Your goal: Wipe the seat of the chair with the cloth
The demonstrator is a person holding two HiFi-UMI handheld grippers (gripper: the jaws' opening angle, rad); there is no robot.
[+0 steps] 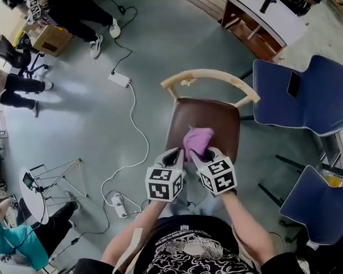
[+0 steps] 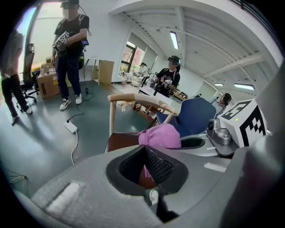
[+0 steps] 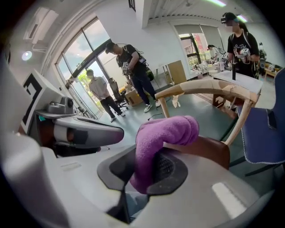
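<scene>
The chair's brown seat (image 1: 218,116) with its pale wooden backrest (image 1: 211,75) stands just ahead of me. Over the seat's front part my right gripper (image 1: 200,157) is shut on a purple cloth (image 1: 197,140). In the right gripper view the cloth (image 3: 167,133) is pinched between the jaws (image 3: 149,171) and folds over forward above the seat (image 3: 209,149). Close on its left, my left gripper (image 1: 174,157) stands open. Nothing lies between its jaws (image 2: 144,167), and the cloth (image 2: 161,136) shows just beyond them.
Two blue chairs (image 1: 301,91) (image 1: 319,205) stand at the right. A white cable with power strips (image 1: 119,79) (image 1: 118,205) runs over the grey floor at the left. A wire rack (image 1: 62,177), a cardboard box (image 1: 48,38) and several people are further left. A wooden desk (image 1: 250,23) is behind.
</scene>
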